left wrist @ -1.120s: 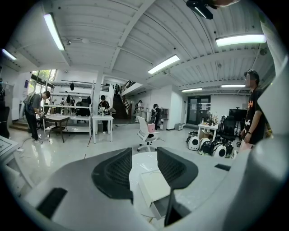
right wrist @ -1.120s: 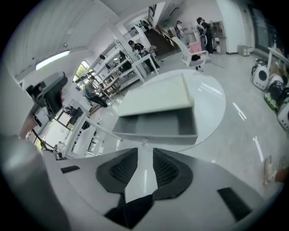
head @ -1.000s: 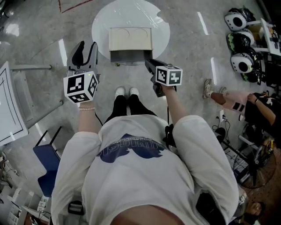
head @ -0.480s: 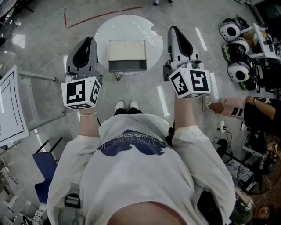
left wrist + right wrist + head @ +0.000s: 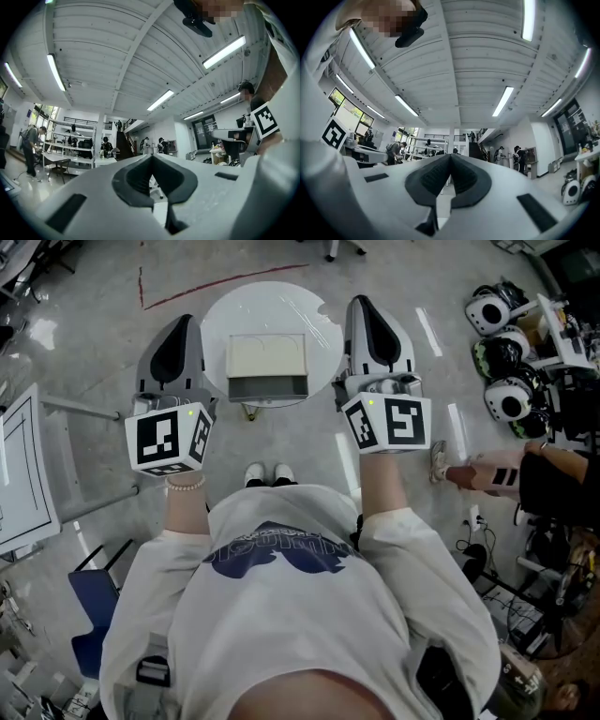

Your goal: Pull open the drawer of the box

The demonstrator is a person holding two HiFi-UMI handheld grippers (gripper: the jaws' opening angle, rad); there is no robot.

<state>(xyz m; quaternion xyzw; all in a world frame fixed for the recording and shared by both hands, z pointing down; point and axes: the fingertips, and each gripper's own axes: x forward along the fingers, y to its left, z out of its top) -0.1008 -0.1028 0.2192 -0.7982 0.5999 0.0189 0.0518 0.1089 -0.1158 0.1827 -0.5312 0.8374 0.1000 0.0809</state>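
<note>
Both grippers are shut on nothing, their jaws just closed. The left gripper [image 5: 180, 334] hangs at 9 o'clock of the box [image 5: 267, 354] and the right gripper [image 5: 367, 320] at 3 o'clock, neither touching it. The box sits on the round white desk [image 5: 220, 315], and its drawer [image 5: 268, 387] juts out toward 6 o'clock, so I judge the pull done. If more travel is wanted, I would need to open one gripper and bring it down to the drawer front. Only the head view shows box and drawer. The gripper views look across the hall at ceiling lights [image 5: 222, 51] and distant people [image 5: 396, 151], yet they alone show my jaws meeting with nothing between.
</note>
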